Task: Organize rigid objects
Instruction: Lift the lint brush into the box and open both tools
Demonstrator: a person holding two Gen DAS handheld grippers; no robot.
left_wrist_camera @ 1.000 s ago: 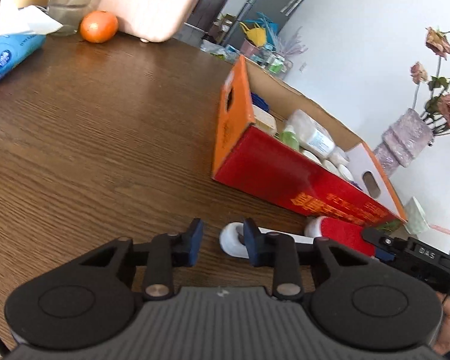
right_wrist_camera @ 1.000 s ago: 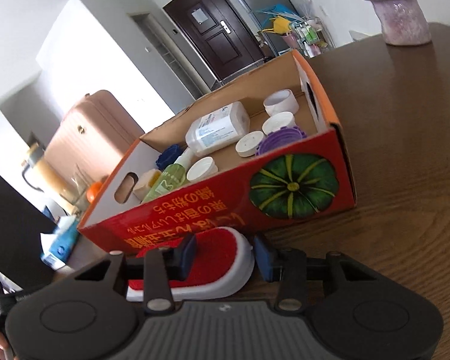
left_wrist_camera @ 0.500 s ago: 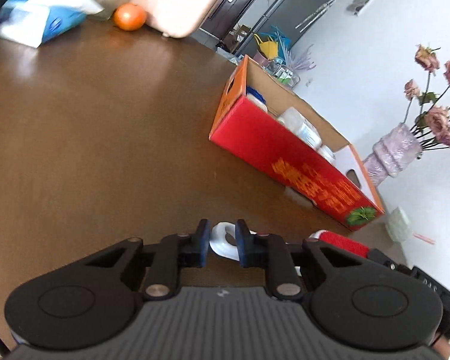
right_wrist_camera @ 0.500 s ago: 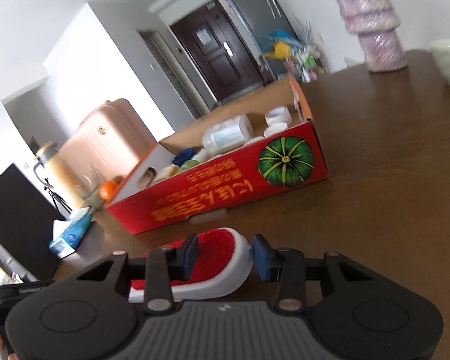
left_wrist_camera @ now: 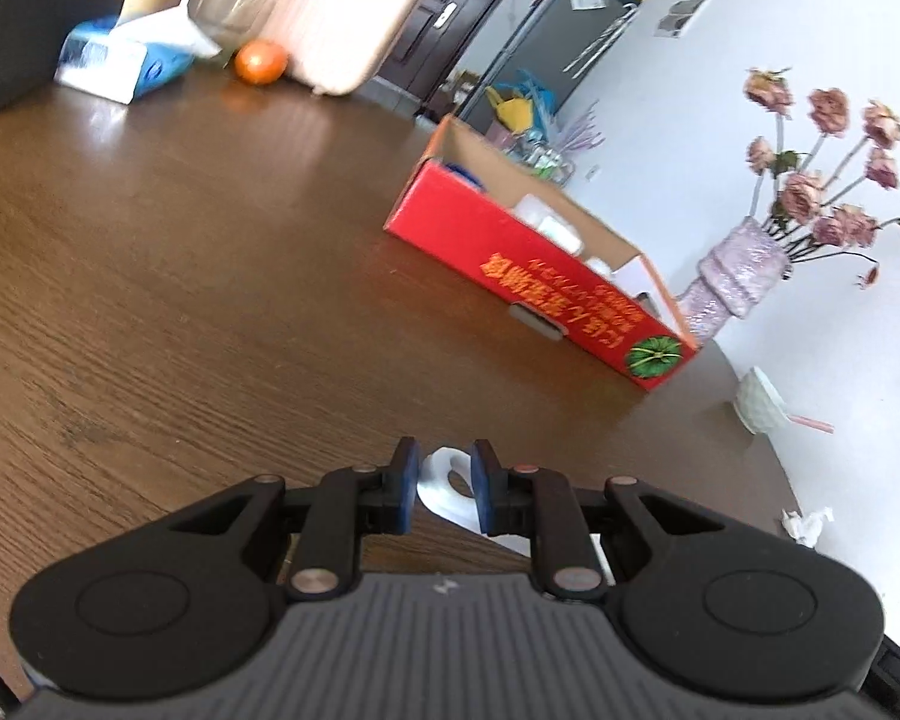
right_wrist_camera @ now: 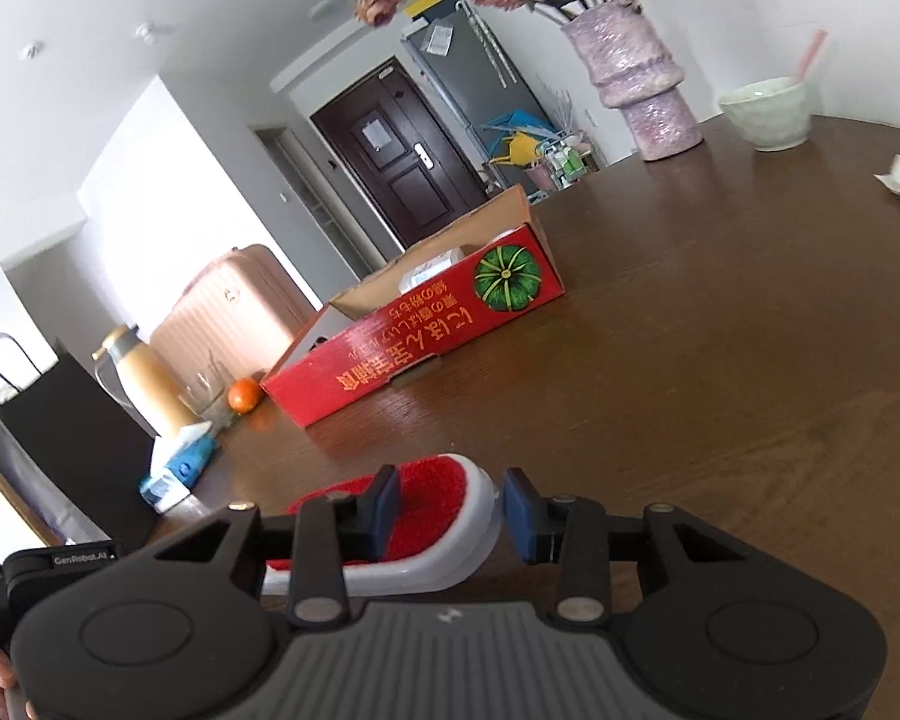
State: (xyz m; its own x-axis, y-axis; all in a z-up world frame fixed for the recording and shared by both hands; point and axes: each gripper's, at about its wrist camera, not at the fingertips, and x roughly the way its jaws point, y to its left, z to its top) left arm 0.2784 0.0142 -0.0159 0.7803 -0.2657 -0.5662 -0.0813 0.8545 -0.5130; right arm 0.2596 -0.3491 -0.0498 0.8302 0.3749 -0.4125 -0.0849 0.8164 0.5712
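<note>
A white brush with a red scrubbing pad (right_wrist_camera: 426, 516) is held off the table by both grippers. My left gripper (left_wrist_camera: 444, 486) is shut on its white handle end (left_wrist_camera: 444, 483). My right gripper (right_wrist_camera: 450, 510) is shut on the brush head, with the red pad facing up between the fingers. The red and orange cardboard box (left_wrist_camera: 546, 282) with bottles and jars inside stands on the brown wooden table, well ahead of both grippers. It also shows in the right wrist view (right_wrist_camera: 414, 336).
A purple vase of dried flowers (right_wrist_camera: 636, 78) and a pale green bowl (right_wrist_camera: 762, 114) stand at the far right. An orange (left_wrist_camera: 261, 60), a tissue pack (left_wrist_camera: 120, 60), a glass and a black bag stand at the far left. Crumpled paper (left_wrist_camera: 804, 525) lies near the table edge.
My left gripper closed on the brush handle. Both grippers lifted the brush and pulled back from the box, which now looks smaller and farther away.
</note>
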